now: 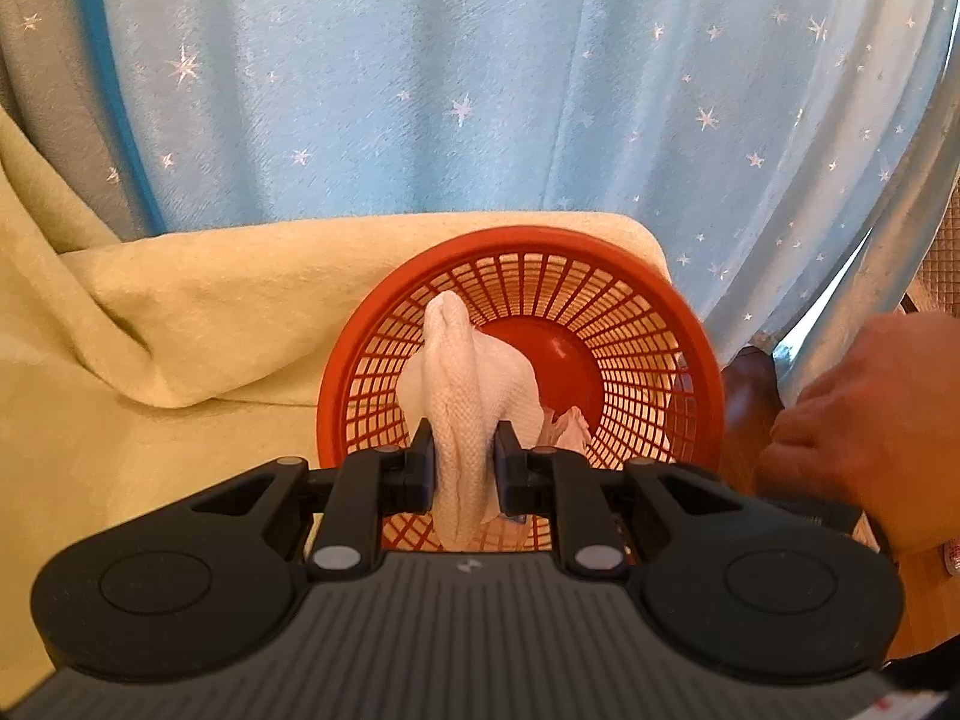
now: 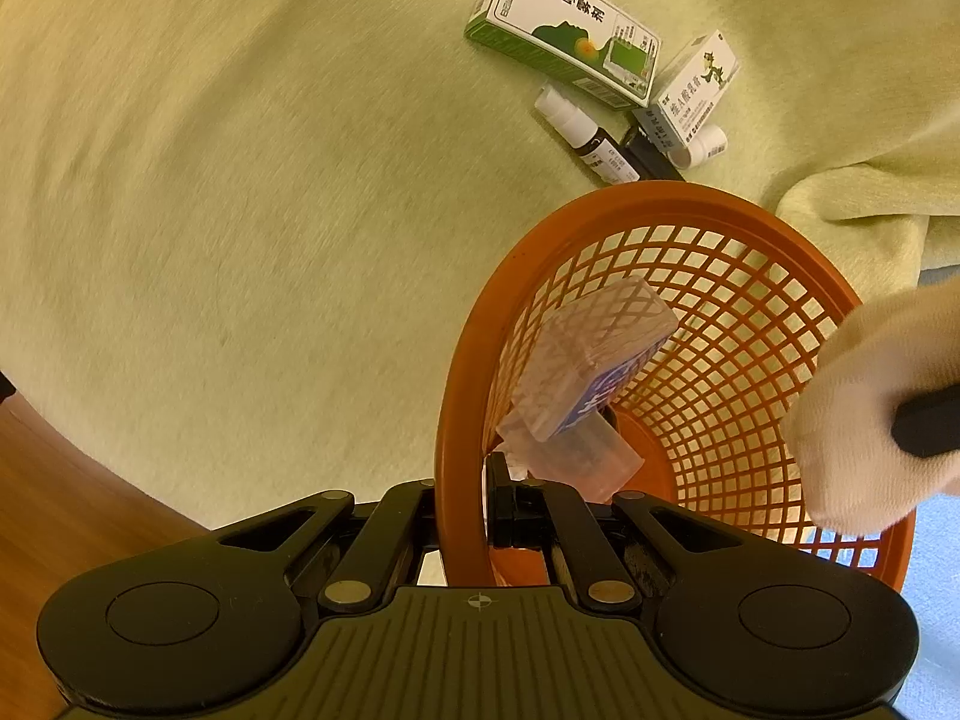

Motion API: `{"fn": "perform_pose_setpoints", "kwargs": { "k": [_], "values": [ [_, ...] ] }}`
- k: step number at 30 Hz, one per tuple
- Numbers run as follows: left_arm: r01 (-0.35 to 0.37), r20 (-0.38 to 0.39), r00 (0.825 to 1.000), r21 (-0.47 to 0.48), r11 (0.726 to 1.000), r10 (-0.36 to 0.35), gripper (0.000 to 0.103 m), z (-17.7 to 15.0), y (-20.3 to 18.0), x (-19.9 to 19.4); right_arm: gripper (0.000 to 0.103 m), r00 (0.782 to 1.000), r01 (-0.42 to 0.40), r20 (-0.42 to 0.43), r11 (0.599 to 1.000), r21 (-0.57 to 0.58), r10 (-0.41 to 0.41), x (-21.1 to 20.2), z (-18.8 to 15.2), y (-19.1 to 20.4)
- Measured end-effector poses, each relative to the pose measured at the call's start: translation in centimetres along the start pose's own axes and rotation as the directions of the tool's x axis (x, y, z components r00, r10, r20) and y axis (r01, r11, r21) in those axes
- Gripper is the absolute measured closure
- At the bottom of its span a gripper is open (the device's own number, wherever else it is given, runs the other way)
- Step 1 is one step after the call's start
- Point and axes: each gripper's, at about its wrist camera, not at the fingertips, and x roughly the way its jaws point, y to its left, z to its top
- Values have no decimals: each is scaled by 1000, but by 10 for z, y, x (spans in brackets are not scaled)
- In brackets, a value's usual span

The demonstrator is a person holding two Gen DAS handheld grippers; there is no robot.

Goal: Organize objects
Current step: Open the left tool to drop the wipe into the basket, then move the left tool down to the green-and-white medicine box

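Note:
My left gripper [image 1: 465, 462] is shut on a white knitted cloth [image 1: 459, 384], which hangs over the mouth of the orange mesh basket [image 1: 660, 324]. The right gripper [image 2: 459, 501] is shut on the basket's rim [image 2: 459, 420], tilting the basket on its side. Inside the basket lie a clear plastic box with a blue label [image 2: 591, 360] and a clear wrapper [image 2: 576, 456]. The white cloth [image 2: 858, 420] shows at the right edge of the right wrist view, with one left finger [image 2: 927, 423] on it.
On the pale green blanket [image 2: 240, 210] beyond the basket lie a green-and-white medicine box [image 2: 564, 30], a smaller white box [image 2: 699, 84], a dark spray bottle [image 2: 582, 132] and a small white-capped bottle [image 2: 690, 147]. A blue star curtain [image 1: 480, 78] hangs behind. A hand [image 1: 870, 420] holds the right gripper.

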Motion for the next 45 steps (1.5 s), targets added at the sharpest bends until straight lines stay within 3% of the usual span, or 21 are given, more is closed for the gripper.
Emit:
{"fn": "perform_pose_setpoints", "kwargs": {
  "k": [7,9,10,11,15,30,45],
  "values": [
    [11,6,1000,2,1000,-11,87,8,-2,7,103,1000,0,2,1000,-3,0,0,4,-1],
    [19,22,1000,-9,1000,-19,78,9,-1,9,103,1000,-1,4,1000,-3,1,0,5,0],
    [12,36,999,-20,1000,-11,60,10,0,9,103,1000,-2,4,1000,-2,2,1,5,0],
    [10,46,999,-27,1000,-9,56,11,1,9,103,1000,-3,5,1000,-1,3,1,5,0],
    [0,60,998,-36,999,2,56,11,4,4,103,1000,3,10,1000,-5,-3,1,3,1],
    [-82,-5,997,-97,992,82,56,-21,34,-6,103,1000,1,13,1000,-1,-1,3,5,4],
    [-177,-90,982,-103,979,168,56,-60,55,-19,103,1000,-2,9,1000,-7,2,3,8,4]
  ]
}}
